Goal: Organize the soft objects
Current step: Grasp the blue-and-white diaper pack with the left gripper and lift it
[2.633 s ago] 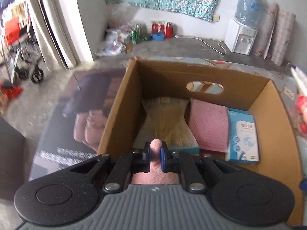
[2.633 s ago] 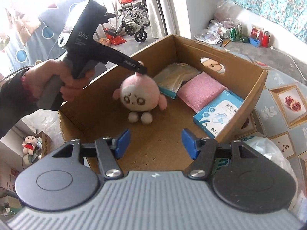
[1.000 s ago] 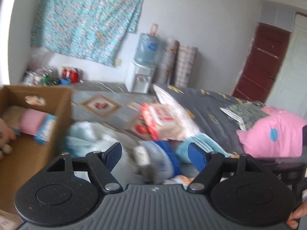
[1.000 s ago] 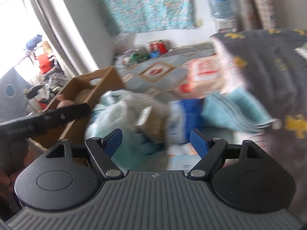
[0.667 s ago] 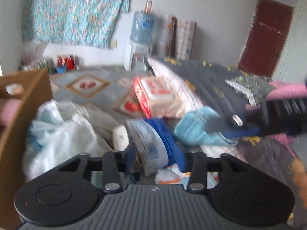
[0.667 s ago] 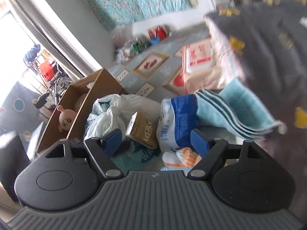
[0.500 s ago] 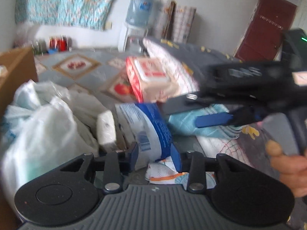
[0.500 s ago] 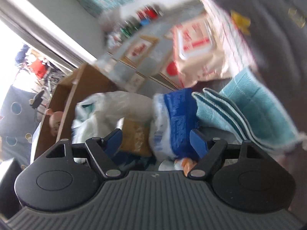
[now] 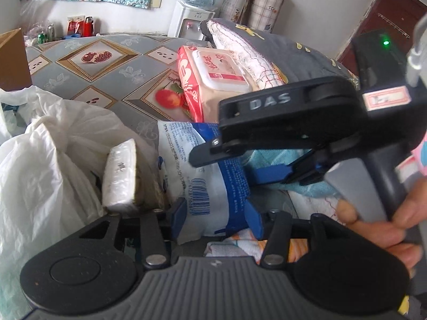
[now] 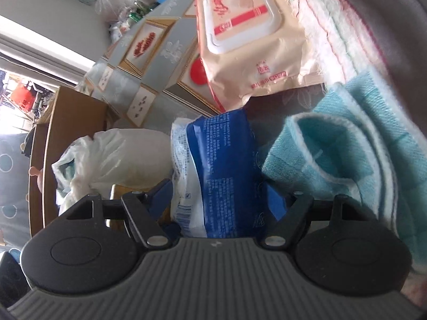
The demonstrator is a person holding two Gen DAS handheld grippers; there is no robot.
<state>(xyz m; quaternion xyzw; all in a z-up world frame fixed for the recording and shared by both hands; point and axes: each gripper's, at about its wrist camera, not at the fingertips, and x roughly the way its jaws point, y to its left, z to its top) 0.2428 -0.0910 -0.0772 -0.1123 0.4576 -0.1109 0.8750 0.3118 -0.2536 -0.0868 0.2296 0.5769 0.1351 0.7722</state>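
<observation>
so the patterned mat (image 9: 112,74) runs under the whole pile, with a cardboard box (image 10: 53,133) at its far left edge and a bit of pink plush (image 10: 34,172) peeking over the box rim. a white plastic bag (image 9: 40,165) slumps on the left, a folded teal towel (image 10: 360,144) lies on the right, and a pink wet wipes pack (image 9: 213,74) sits behind them, leaning against a quilt (image 9: 253,53).

the blue and white tissue pack (image 9: 202,176) stands in the middle, between bag and towel, touching the towel on its right. a small white wrapped block (image 9: 120,173) leans just beside its left side.

the left gripper (image 9: 213,213) has both blue pads on the near end of that pack, one on each side, about half spread and pinching it. the right gripper (image 10: 218,197) straddles the same pack from the other angle, pads at both its sides; can't tell for sure if it's squeezing or only touching. in the left wrist view its black body crosses over the pack, with the right hand (image 9: 379,226) wrapped round its handle.
</observation>
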